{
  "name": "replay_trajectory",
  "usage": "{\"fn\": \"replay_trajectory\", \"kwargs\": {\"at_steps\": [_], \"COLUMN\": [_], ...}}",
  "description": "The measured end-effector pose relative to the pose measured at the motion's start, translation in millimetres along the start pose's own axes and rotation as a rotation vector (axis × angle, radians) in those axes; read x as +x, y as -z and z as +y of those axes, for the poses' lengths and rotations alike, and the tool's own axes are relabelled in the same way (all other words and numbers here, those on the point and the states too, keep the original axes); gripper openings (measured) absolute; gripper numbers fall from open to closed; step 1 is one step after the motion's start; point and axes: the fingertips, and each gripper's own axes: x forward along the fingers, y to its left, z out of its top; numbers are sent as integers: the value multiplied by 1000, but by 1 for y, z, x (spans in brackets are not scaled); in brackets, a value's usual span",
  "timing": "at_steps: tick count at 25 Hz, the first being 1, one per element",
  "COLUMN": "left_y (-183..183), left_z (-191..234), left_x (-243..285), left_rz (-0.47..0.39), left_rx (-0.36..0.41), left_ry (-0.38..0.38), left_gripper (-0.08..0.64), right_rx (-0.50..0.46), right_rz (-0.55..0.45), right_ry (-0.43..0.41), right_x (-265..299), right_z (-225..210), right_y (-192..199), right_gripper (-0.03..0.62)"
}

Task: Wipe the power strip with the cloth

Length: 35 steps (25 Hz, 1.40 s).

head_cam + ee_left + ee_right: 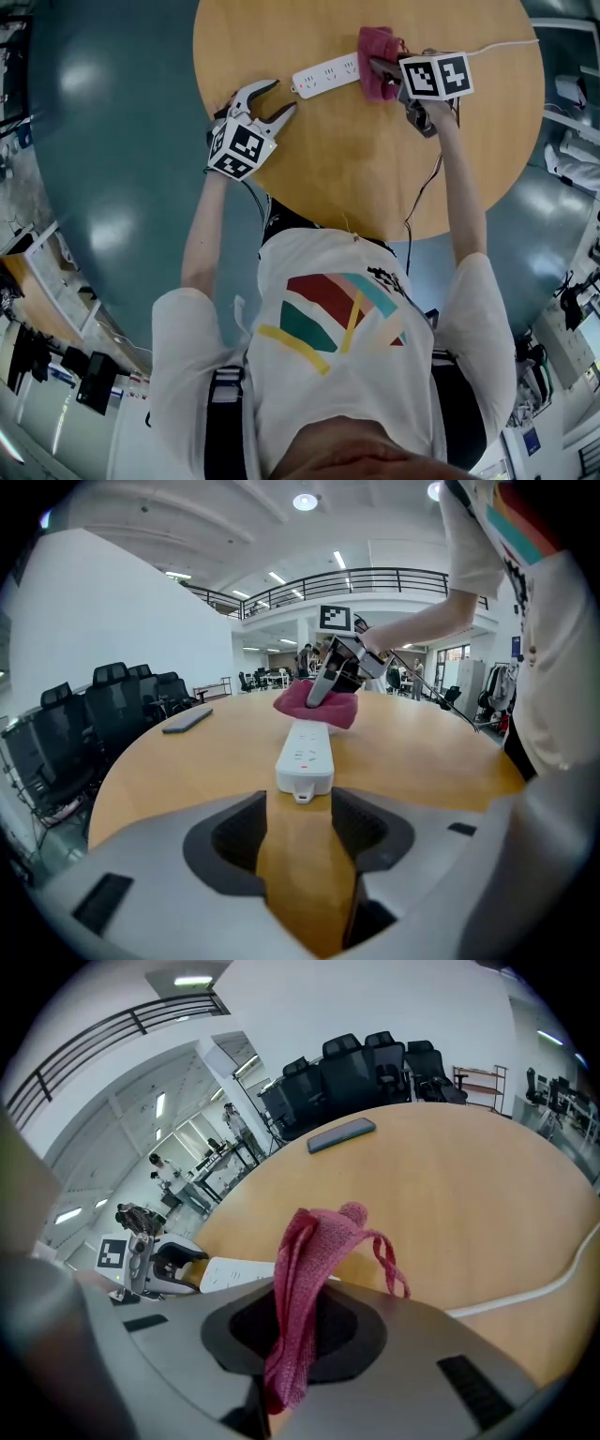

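Note:
A white power strip lies on the round wooden table, its white cable trailing off to the right. My right gripper is shut on a pink cloth, which rests on the strip's right end. The cloth hangs pinched between the right jaws, the strip just behind it. My left gripper stands open, with nothing between its fingers, just short of the strip's left end. From the left gripper view the cloth sits at the strip's far end.
A dark phone lies flat on the table's far side. Black office chairs stand past the table edge. A black cord runs from the right gripper across the table's near edge. Teal floor surrounds the table.

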Motion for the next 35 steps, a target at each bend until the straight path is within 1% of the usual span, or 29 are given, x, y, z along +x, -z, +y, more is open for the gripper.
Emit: {"fn": "replay_trajectory", "kwargs": {"at_steps": [2,5,9,12,15,17,19,20,22,24,25,26,29,32,34,35], "left_y": [3,8,11,7,6,3,-11,-21,-37,-50,-55,-60,-64,-57,-55,-56], "left_z": [1,1,2,6,14,20,22,23,28,37,40,41,33,23,19,17], "left_x": [0,1,-2,-2,-2,-6,-12,-15,-20,-22,-20,-18,-4,8,11,13], "left_rz": [2,10,10,7,-2,-26,-76,-106,-154,-178,-183,-184,-168,-115,-91,-85], "left_rx": [-8,4,4,-15,-66,-106,-127,-131,-131,-127,-124,-122,-116,-115,-129,-132], "left_ry": [-3,-10,-19,-19,-22,-35,-64,-80,-116,-160,-173,-173,-128,-99,-90,-86], "left_gripper": [256,256,256,256,256,256,256,256,249,129,51,43,43,43,43,43], "right_rx": [4,1,-21,-21,-18,-18,-16,-16,-37,-107,-155,-205,-369,-557,-645,-672], "right_rz": [-5,-1,16,22,20,19,6,-8,-45,-62,-53,-34,61,182,225,233], "right_ry": [8,25,50,54,72,105,140,148,139,109,93,78,36,19,14,8], "right_x": [0,-1,-3,-6,-5,-6,-14,-20,-31,-38,-40,-40,-31,-11,0,4], "right_z": [-5,-13,-17,-24,-30,-36,-40,-38,-24,2,16,30,76,111,127,134], "right_y": [1,1,0,-3,-5,-3,1,4,8,15,22,31,68,103,110,110], "right_gripper": [40,40,39,40,40,40,40,40,40,40,40,40,40,39,40,40]}}
